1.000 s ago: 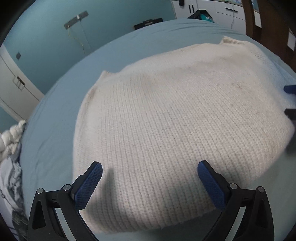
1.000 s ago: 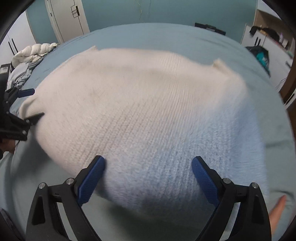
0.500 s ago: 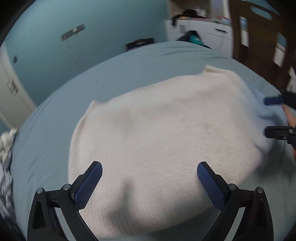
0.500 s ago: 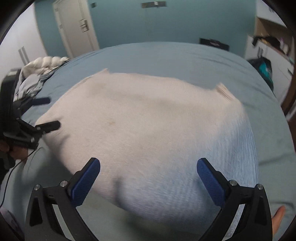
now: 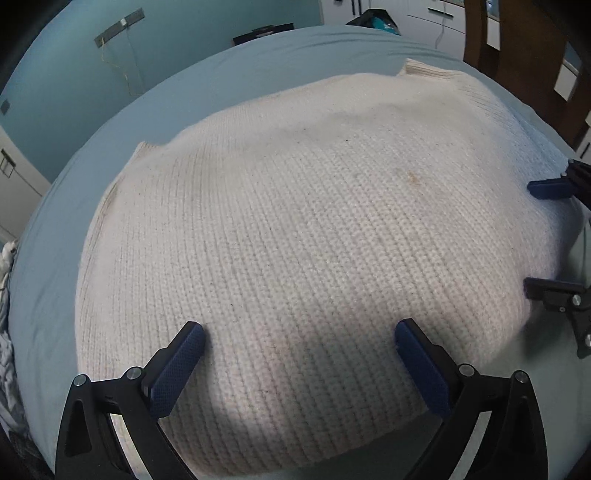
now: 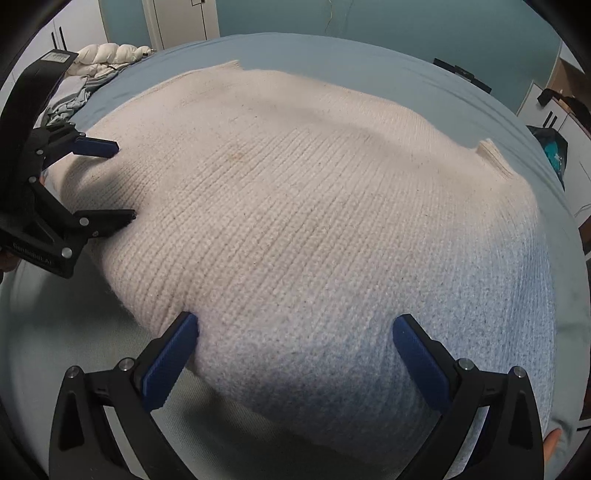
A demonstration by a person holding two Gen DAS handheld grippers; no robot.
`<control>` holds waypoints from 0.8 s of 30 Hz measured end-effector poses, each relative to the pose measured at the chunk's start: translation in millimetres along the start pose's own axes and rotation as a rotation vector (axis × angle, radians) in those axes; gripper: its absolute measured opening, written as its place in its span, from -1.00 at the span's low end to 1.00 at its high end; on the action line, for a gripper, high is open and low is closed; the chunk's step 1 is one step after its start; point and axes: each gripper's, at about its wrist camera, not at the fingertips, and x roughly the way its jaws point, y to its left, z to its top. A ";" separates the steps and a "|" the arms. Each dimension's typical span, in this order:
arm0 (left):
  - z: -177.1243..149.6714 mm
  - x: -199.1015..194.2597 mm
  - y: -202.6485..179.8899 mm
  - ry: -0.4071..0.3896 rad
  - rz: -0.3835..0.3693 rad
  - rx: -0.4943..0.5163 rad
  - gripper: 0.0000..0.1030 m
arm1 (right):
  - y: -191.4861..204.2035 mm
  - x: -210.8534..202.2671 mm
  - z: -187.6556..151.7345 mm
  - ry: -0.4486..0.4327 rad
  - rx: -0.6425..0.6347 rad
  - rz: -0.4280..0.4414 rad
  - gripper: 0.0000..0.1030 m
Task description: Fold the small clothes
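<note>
A cream knitted sweater (image 5: 295, 240) lies spread flat on a light blue bed sheet (image 5: 74, 206); it also fills the right wrist view (image 6: 314, 221). My left gripper (image 5: 299, 354) is open and empty, its fingers over the sweater's near edge. It shows at the left of the right wrist view (image 6: 122, 182). My right gripper (image 6: 295, 347) is open and empty over the sweater's other near corner. It shows at the right edge of the left wrist view (image 5: 532, 236).
A heap of white and grey clothes (image 6: 96, 62) lies at the bed's far left. A white door (image 6: 177, 18) and teal wall stand behind. White cabinets and a dark bag (image 5: 373, 20) stand past the bed. A wooden chair (image 5: 517, 55) is at the right.
Both grippers have dipped back down close to the sweater's near edge after a short lift. They stay open. The sweater has not moved.
</note>
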 end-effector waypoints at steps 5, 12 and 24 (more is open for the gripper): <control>6.5 0.0 7.1 0.009 -0.013 -0.012 1.00 | 8.5 3.0 -6.6 0.006 0.000 0.004 0.98; 10.0 -26.9 53.9 0.049 -0.039 -0.100 1.00 | -15.0 -9.5 -4.4 0.072 0.094 0.051 0.98; -56.1 -63.7 131.3 0.144 0.030 -0.319 1.00 | -147.4 -57.5 -68.8 0.213 0.931 0.270 0.98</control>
